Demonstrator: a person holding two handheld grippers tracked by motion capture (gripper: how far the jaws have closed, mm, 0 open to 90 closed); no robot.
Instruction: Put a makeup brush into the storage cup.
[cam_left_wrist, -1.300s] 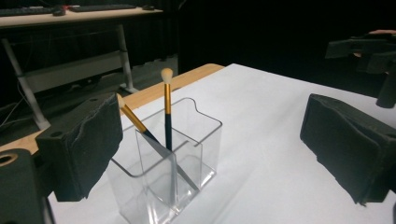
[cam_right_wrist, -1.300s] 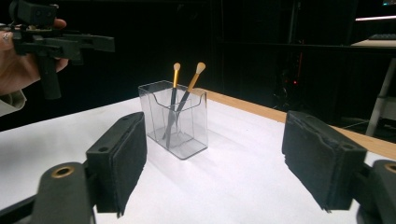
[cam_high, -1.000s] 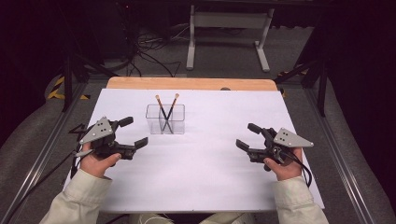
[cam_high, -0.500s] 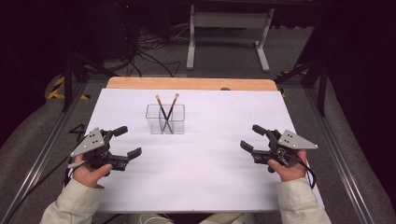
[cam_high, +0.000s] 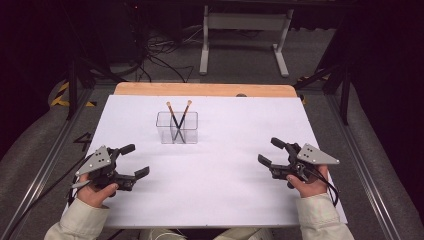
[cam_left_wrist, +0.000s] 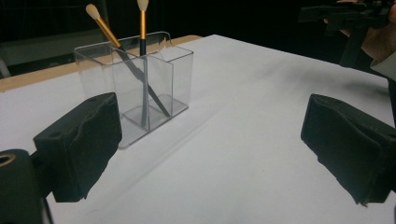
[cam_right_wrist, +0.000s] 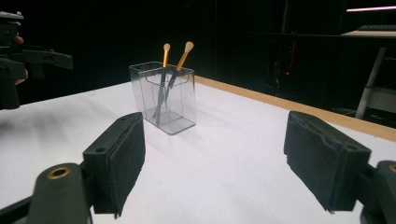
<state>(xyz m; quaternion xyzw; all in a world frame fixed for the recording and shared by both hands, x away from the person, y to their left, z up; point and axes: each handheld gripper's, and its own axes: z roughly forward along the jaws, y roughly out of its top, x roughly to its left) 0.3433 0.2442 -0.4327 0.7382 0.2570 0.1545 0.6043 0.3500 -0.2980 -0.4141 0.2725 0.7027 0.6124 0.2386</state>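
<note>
Both the left gripper (cam_high: 136, 161) and right gripper (cam_high: 271, 152) hold empty jaws wide apart near the holder (cam_high: 177, 127).

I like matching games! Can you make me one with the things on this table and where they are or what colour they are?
Things:
1. clear box
2. two brushes
3. left gripper
4. table

Descriptions:
A. white on top
B. see-through, split into compartments
C. jaws open, nothing between them
D. standing crossed inside the box

Pairs: 1-B, 2-D, 3-C, 4-A
</note>
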